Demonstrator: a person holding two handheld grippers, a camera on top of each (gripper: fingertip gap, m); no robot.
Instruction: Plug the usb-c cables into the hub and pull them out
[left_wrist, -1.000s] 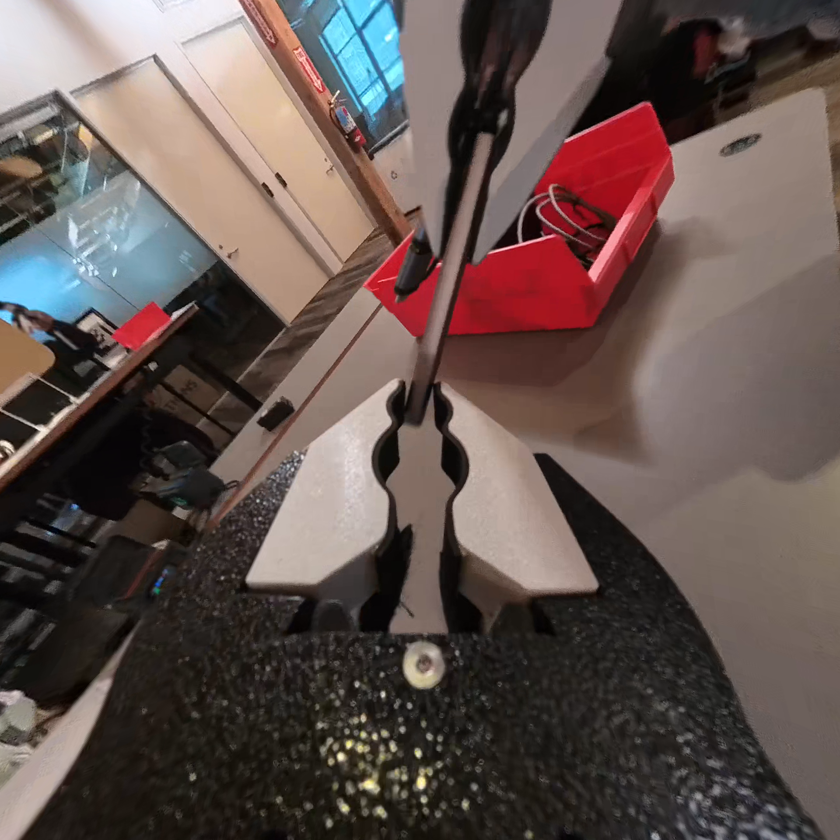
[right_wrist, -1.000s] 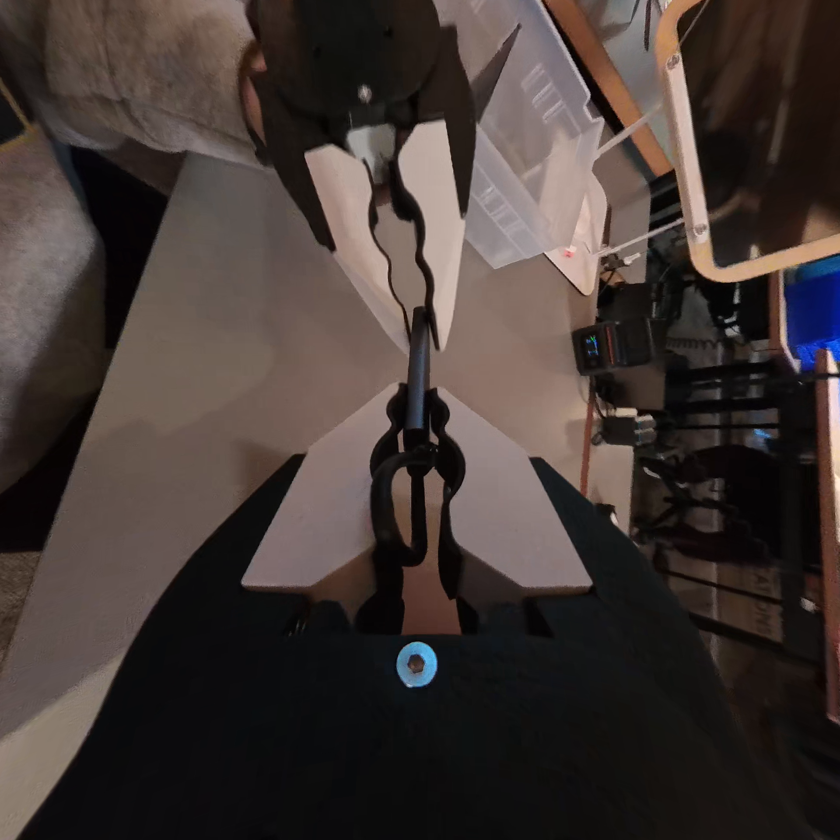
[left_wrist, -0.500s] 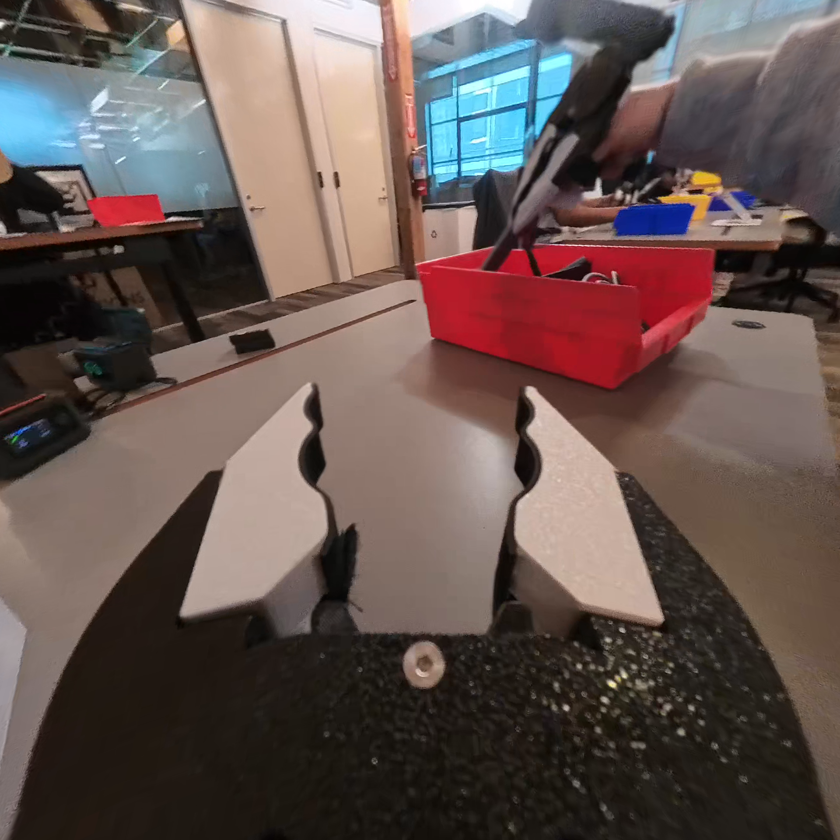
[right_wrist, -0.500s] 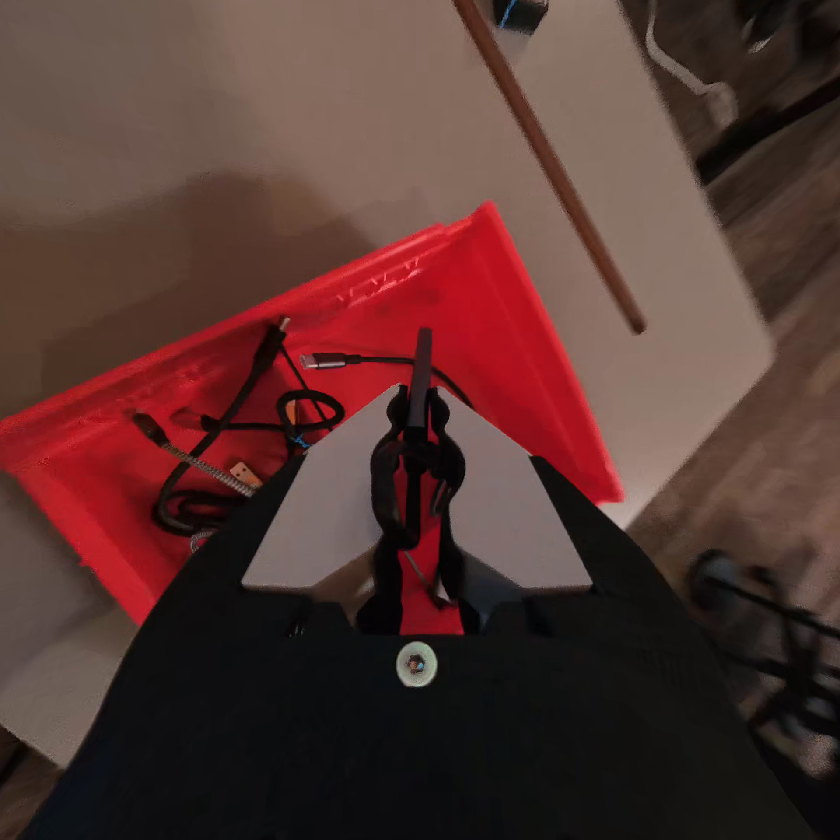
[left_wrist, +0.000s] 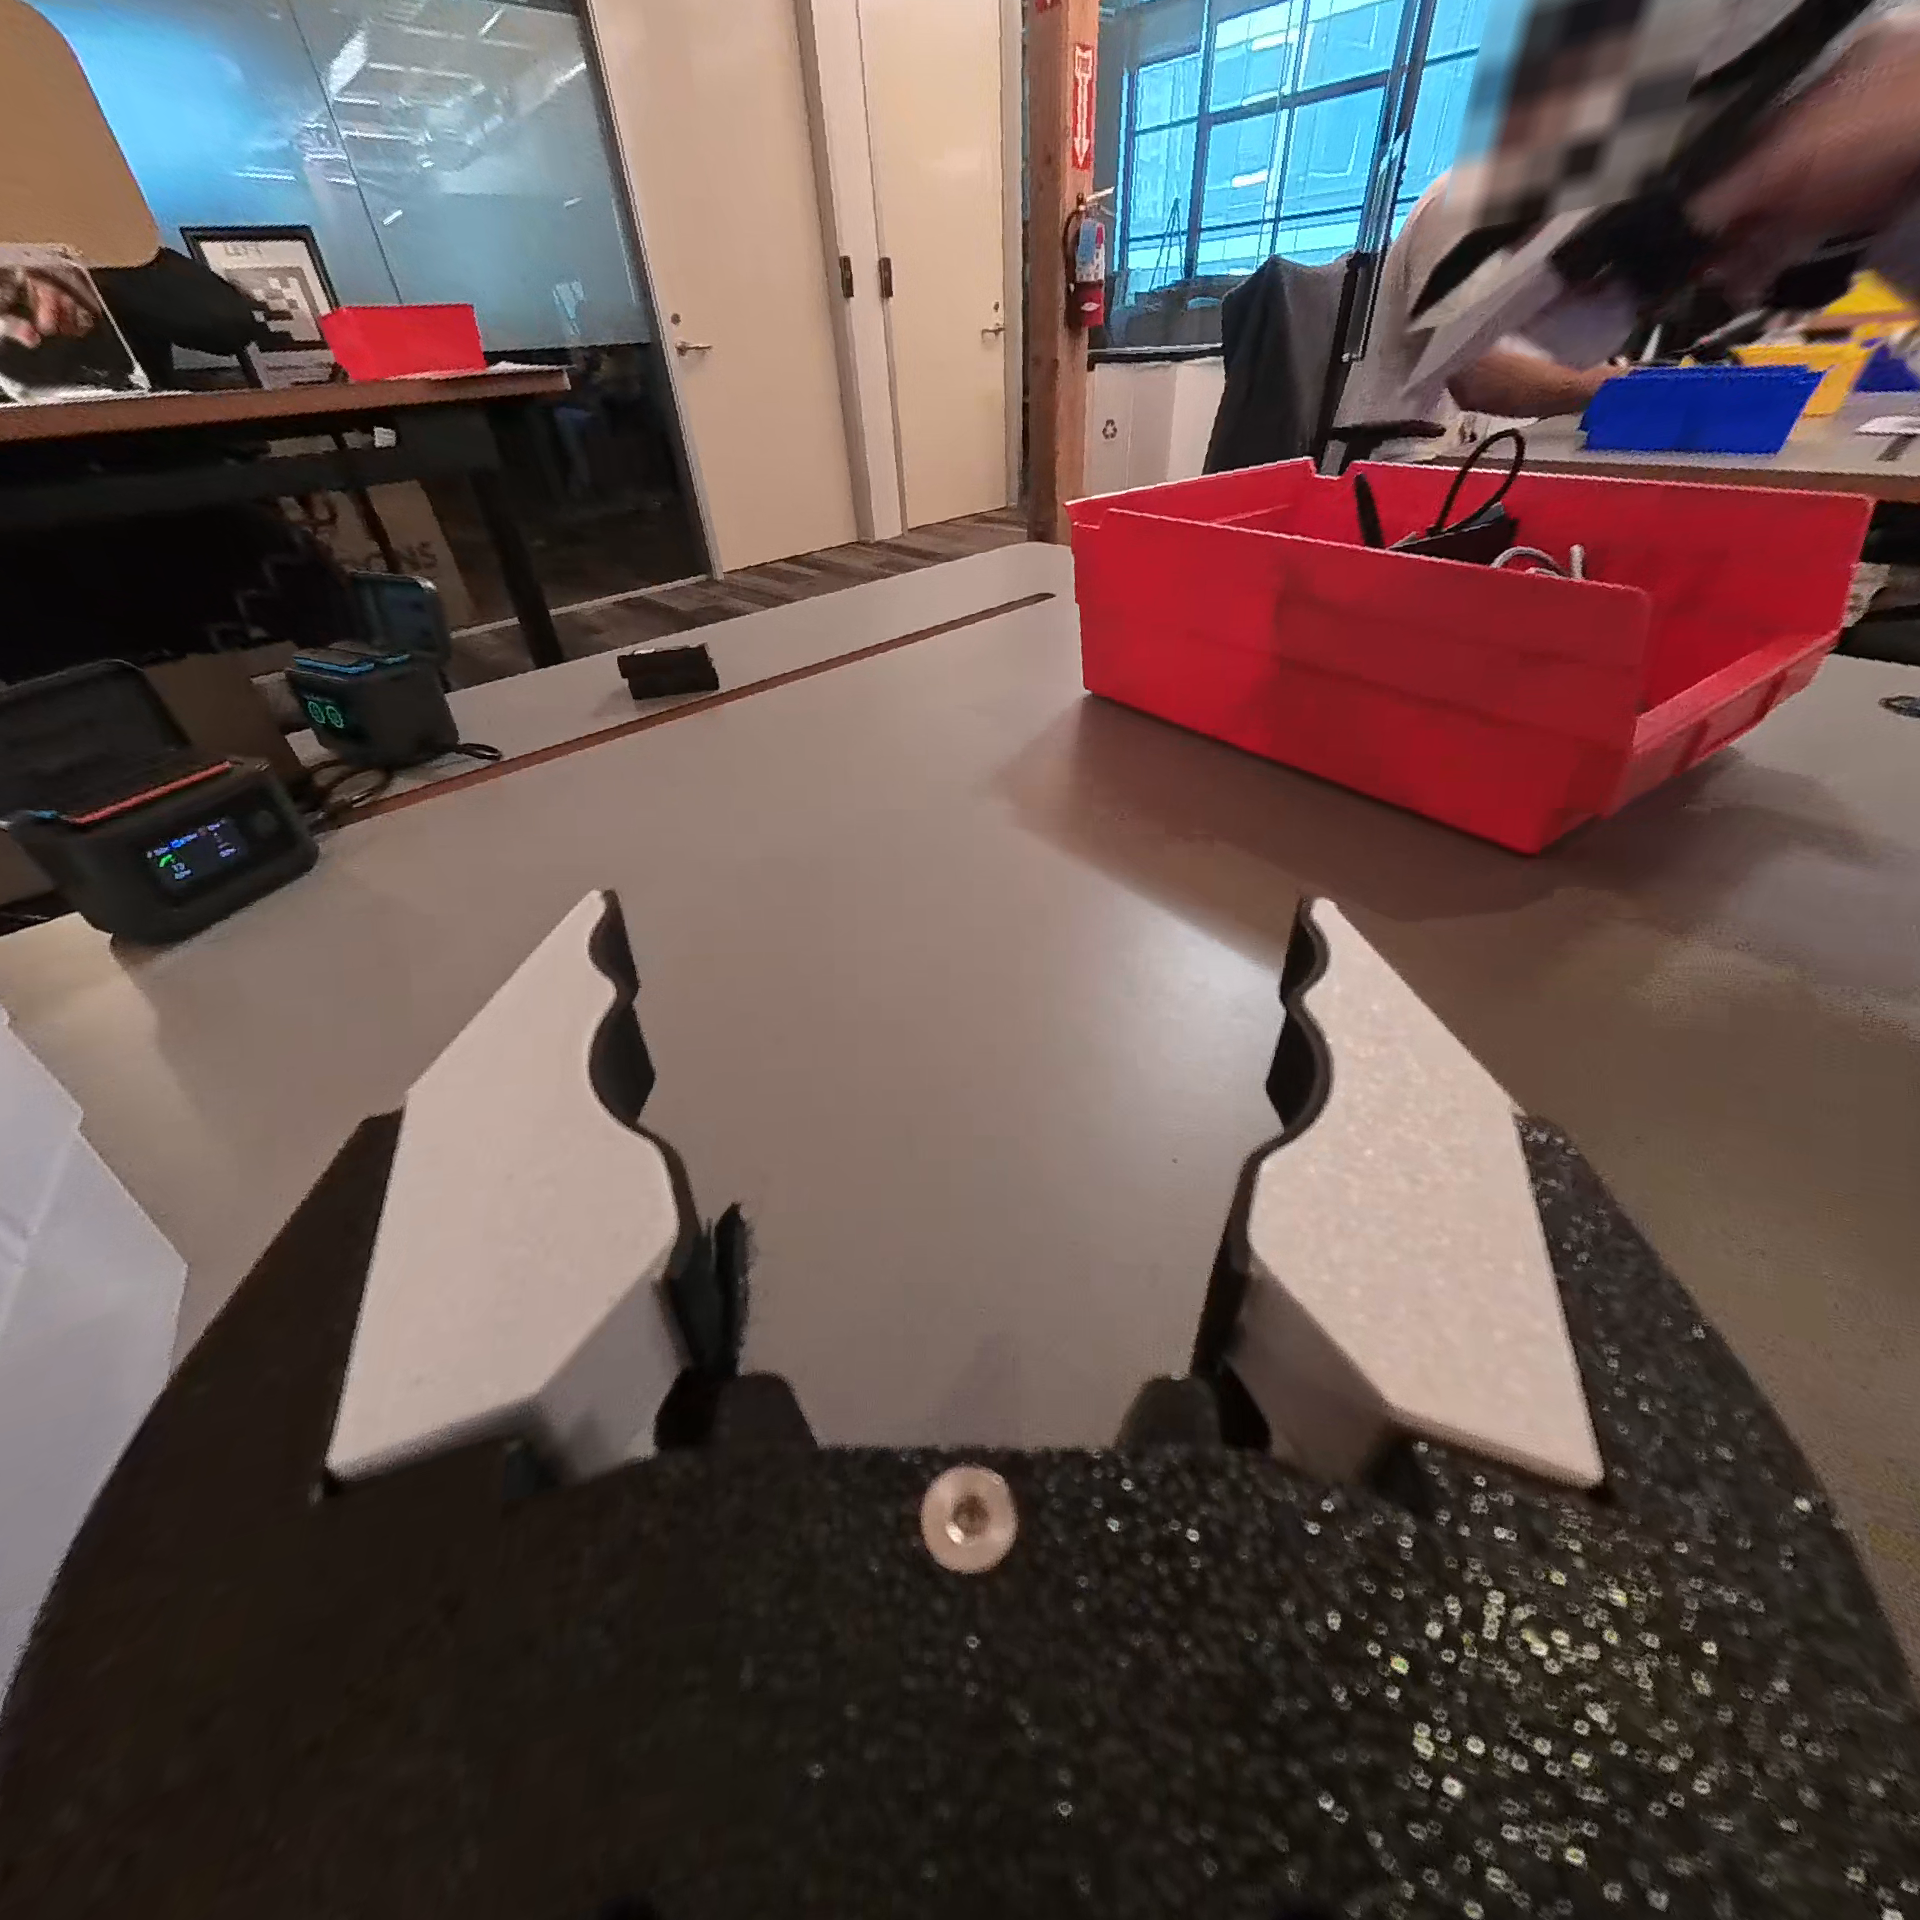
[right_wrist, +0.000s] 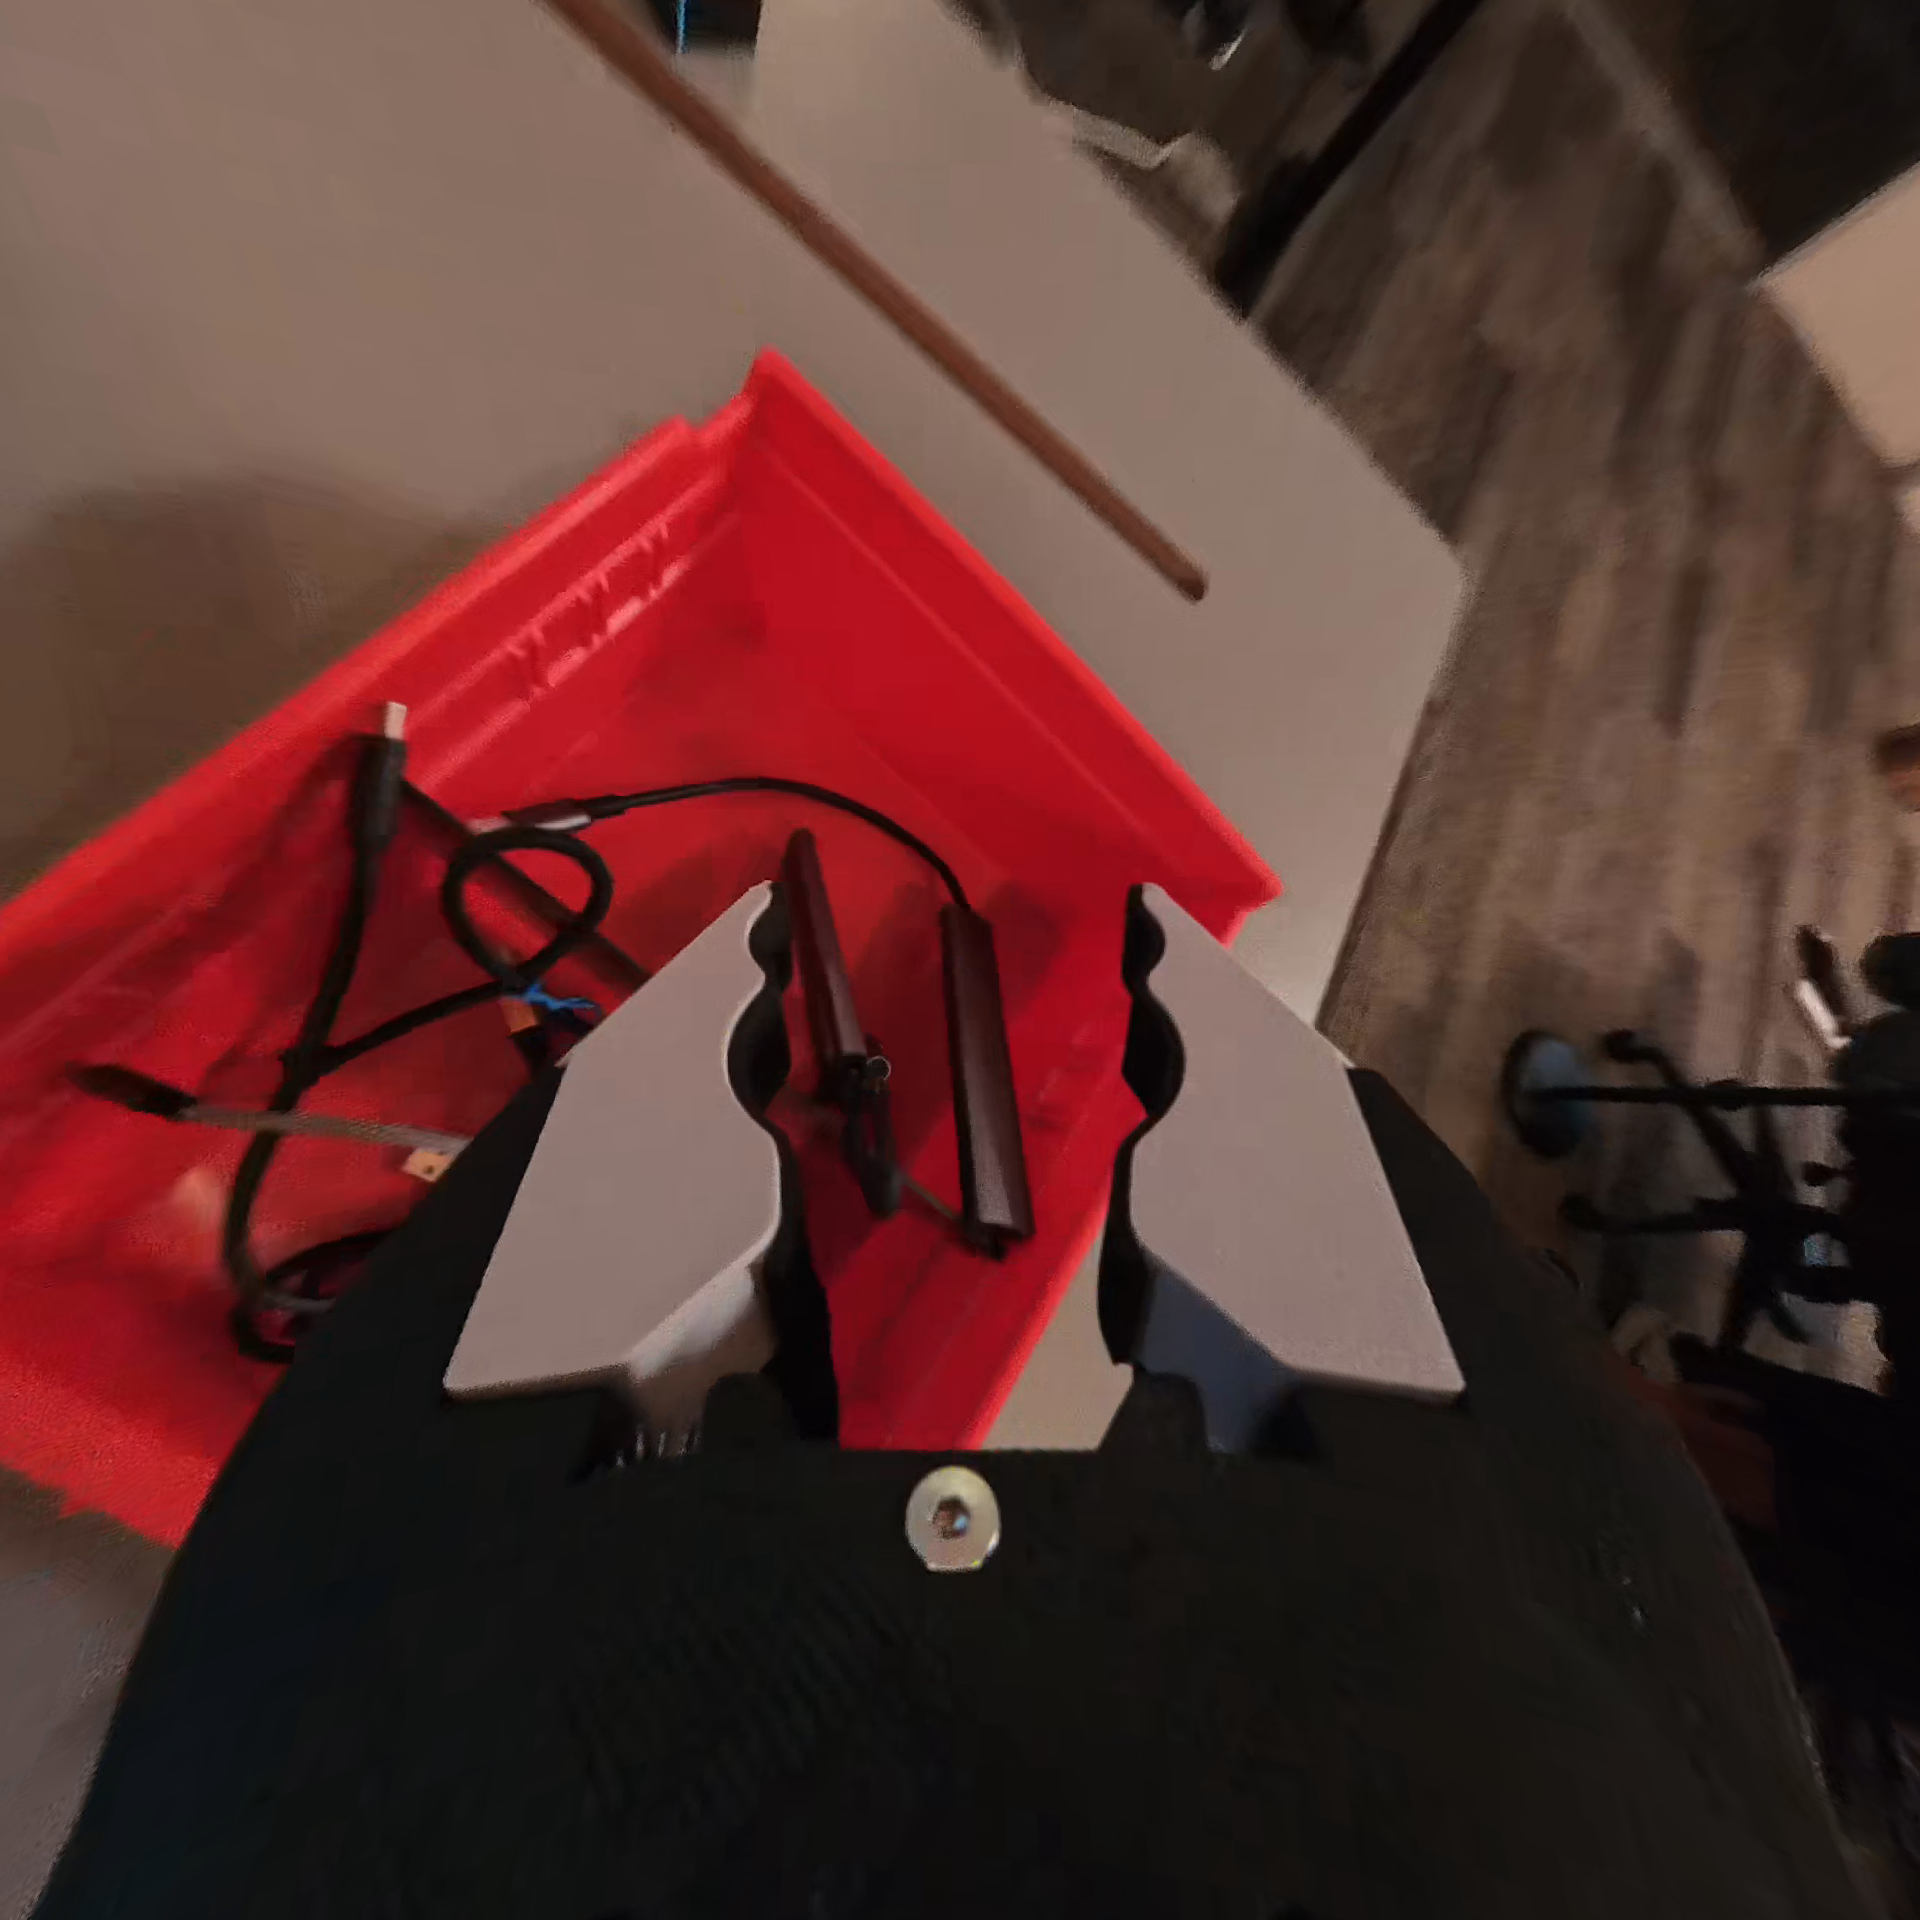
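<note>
My right gripper (right_wrist: 951, 904) is open and empty, hovering over the red bin (right_wrist: 935, 582). Two dark slim hubs lie in the bin under it: one (right_wrist: 826, 956) by the left finger with a short black lead, the other (right_wrist: 982, 1081) with a thin black cable curving to the left. Several loose usb-c cables (right_wrist: 364, 852) lie tangled in the bin's left half, one of them braided (right_wrist: 291, 1117). My left gripper (left_wrist: 953, 909) is open and empty, low over the bare grey table (left_wrist: 935, 810). The red bin (left_wrist: 1455, 665) stands ahead of it to the right.
Two dark power units with lit screens (left_wrist: 177, 842) stand at the table's left edge. A small black block (left_wrist: 668, 670) lies beyond a seam in the tabletop. A person's blurred arm (left_wrist: 1766, 187) is above the bin. The table's edge and the floor (right_wrist: 1610, 623) are right of the bin. My right fingertips sit around 40 centimeters from my left ones.
The left gripper opened, let go of the hub and drew back low over the table. The right gripper carried the hub over the red bin and opened; the hub now lies in the bin.
</note>
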